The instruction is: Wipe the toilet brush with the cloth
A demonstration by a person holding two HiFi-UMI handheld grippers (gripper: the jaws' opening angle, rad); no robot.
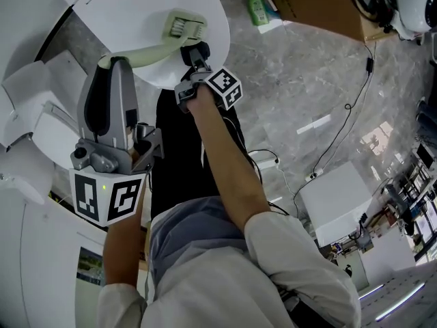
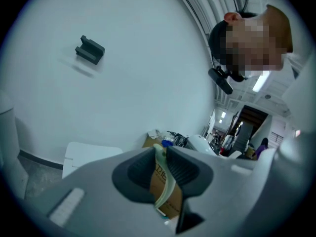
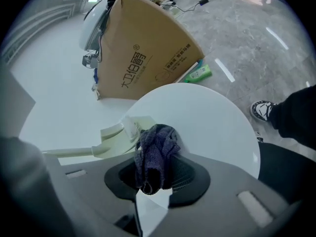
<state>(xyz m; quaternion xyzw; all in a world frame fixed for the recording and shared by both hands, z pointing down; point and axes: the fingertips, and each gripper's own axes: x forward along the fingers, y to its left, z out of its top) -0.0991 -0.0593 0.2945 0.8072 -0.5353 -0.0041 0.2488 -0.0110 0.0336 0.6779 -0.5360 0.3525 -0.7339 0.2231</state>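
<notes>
The pale green toilet brush [image 1: 183, 27] lies level over the white toilet lid [image 1: 130, 5], its bristle head at the far end. My left gripper [image 1: 115, 63] is shut on the brush's handle [image 2: 165, 181], which runs up between the dark pads. My right gripper [image 1: 196, 52] is shut on a dark blue-grey cloth [image 3: 155, 149]. The cloth bunches out past the jaws and touches the brush head [image 3: 126, 130] from the near side. In the left gripper view the brush head is hidden.
A cardboard box [image 1: 314, 5] and a green bottle [image 1: 257, 7] stand on the grey floor beyond the toilet. A white box [image 1: 338, 200] and cables [image 1: 355, 101] lie at the right. The person's shoe [image 3: 261, 110] is beside the lid. A dark hook [image 2: 90, 49] sits on the wall.
</notes>
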